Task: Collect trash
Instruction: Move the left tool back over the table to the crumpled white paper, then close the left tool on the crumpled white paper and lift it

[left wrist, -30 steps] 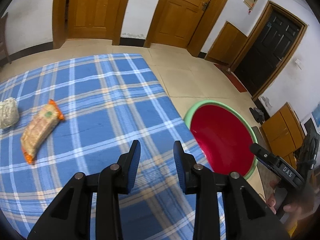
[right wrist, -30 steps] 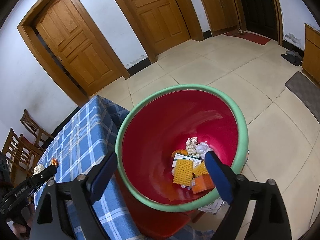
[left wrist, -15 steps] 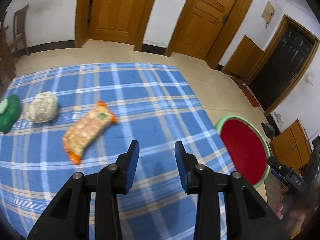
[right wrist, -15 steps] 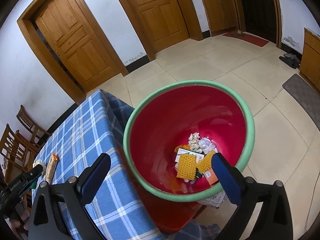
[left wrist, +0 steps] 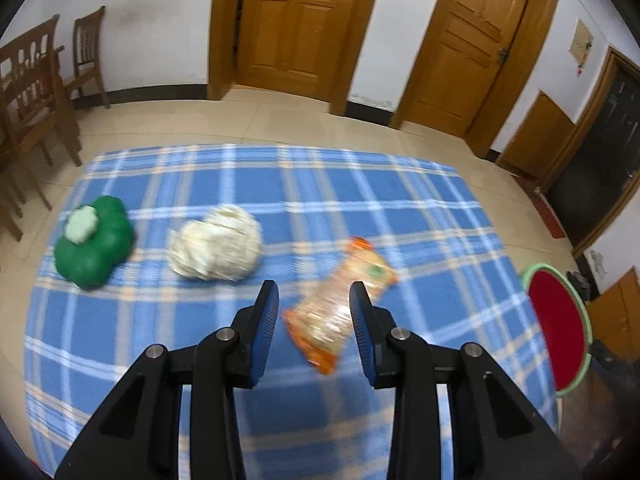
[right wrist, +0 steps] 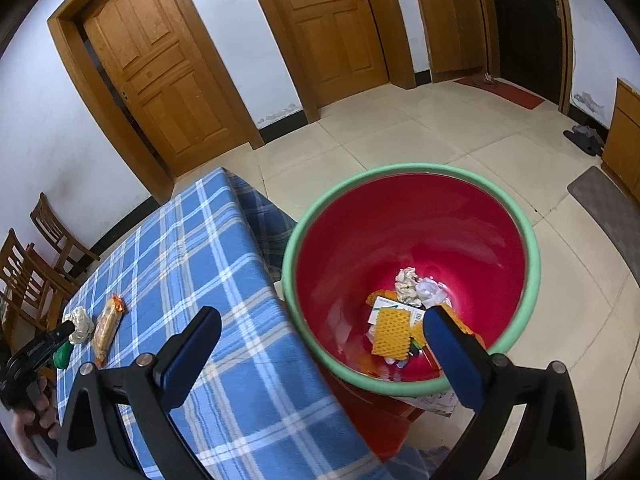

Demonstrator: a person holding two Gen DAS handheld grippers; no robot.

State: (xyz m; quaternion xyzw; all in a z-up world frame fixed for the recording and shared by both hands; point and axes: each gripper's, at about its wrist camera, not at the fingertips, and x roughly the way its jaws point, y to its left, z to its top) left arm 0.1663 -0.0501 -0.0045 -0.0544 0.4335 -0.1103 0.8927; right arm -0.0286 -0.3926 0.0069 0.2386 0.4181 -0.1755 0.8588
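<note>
Your left gripper point(left wrist: 314, 312) hovers above the blue plaid tablecloth point(left wrist: 200, 332), its blue-padded jaws apart and holding nothing. Just beyond and between the fingertips lies an orange snack wrapper point(left wrist: 340, 304), flat on the cloth and angled toward the table's right edge; the view is blurred, so you cannot tell whether the pads touch it. Further left sits a crumpled white wad point(left wrist: 216, 242), and past that, near the left edge, a green clover-shaped object point(left wrist: 100, 256) with a pale green top. Beyond the table's right edge stands the red bin with a green rim point(left wrist: 560, 320). At the far wall are two wooden doors point(left wrist: 298, 20), with wooden chairs point(left wrist: 36, 92) to the left. Your right gripper point(right wrist: 320, 344) hangs with its jaws spread wide and empty, one finger over the table's corner, the other over the bin point(right wrist: 412, 176). At the bottom of the bin lie a yellow mesh piece point(right wrist: 390, 332), crumpled paper point(right wrist: 408, 286) and other scraps. From this view the wrapper point(right wrist: 107, 326) and the white wad point(right wrist: 82, 324) lie near the table's far left edge, beside the left gripper's tip.
</note>
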